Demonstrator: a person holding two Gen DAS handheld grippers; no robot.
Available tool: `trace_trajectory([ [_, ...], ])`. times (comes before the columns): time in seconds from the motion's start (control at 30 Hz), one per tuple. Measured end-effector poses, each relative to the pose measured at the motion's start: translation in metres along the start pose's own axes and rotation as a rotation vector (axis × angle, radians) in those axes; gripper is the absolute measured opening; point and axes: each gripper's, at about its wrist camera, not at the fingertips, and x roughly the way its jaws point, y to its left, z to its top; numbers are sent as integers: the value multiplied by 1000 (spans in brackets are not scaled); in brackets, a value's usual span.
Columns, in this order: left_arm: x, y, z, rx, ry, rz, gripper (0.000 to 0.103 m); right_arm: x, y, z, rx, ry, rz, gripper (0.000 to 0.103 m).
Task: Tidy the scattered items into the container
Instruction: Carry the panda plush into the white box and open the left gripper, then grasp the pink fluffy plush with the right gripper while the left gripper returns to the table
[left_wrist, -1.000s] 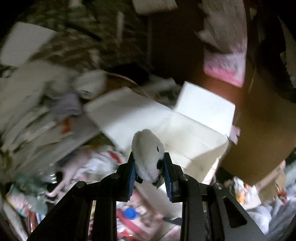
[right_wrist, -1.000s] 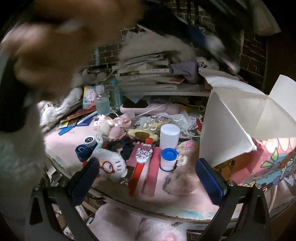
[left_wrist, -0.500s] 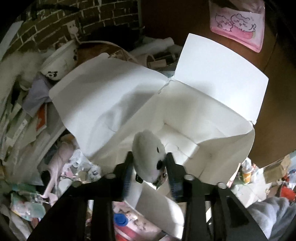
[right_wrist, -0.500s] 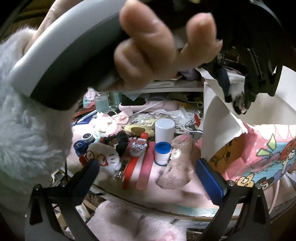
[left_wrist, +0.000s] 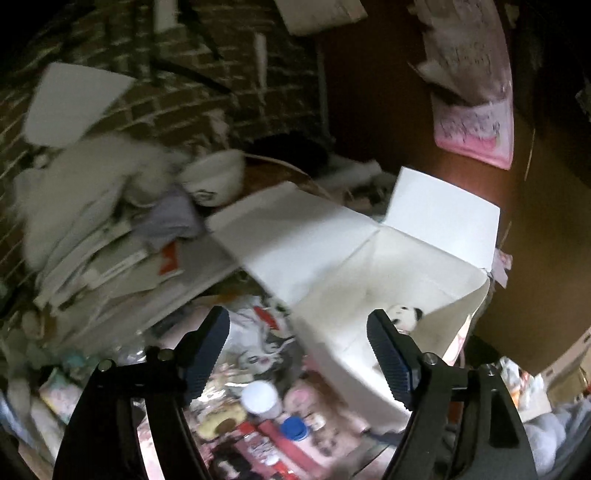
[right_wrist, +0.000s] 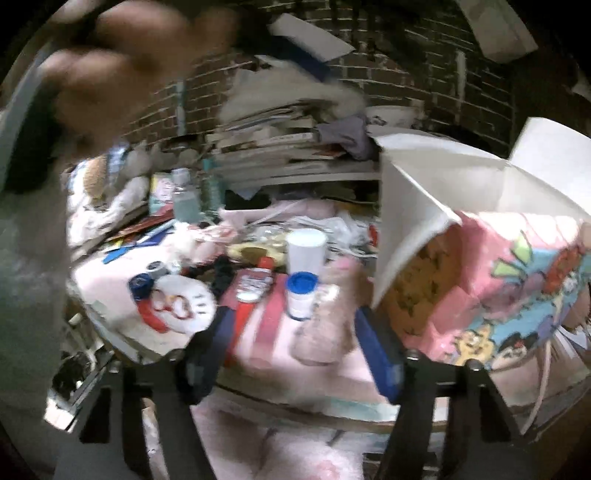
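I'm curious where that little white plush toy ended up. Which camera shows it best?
The left wrist view: the plush toy lies inside the open white box. The right wrist view shows only that box's outside.

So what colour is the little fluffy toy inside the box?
White with black patches, like a panda. The fluffy toy shows best in the left wrist view.

table | pink cover | on it: white cup, blue-lidded jar, box
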Motion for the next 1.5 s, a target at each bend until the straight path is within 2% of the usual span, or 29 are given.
trace_trajectory([
  [0.03,-1,5,-4,-10,-15,13,74,0,0,-2,-8,-7,-30,53],
  [0.1,-11,18,-19,-33,-53,49,74,2,3,-6,-32,-18,-59,43],
  [0.13,-15,23,-26,-45,-70,63,74,3,6,-8,-45,-17,-67,42],
  [0.2,-23,34,-41,-70,-97,77,74,10,11,-11,-62,-12,-98,42],
  [0.33,-31,48,-68,-122,-117,82,74,23,14,-11,-81,-42,-223,42],
  [0.5,-35,64,-94,-175,-119,100,74,46,6,-8,-52,9,-251,51],
  [0.63,-34,74,-110,-213,-108,100,74,58,1,-12,-13,42,-215,49],
  [0.7,-33,76,-115,-233,-107,95,74,59,-1,-14,2,50,-191,32],
  [0.9,-34,82,-121,-273,-106,85,74,53,-2,-16,18,31,-186,23],
  [1.17,-42,82,-122,-282,-129,81,74,23,15,-10,-51,-72,-202,23],
  [1.3,-48,87,-124,-300,-141,81,74,17,27,-6,-52,-64,-86,23],
  [1.5,-61,96,-131,-324,-158,106,74,20,46,2,-66,-64,27,23],
])
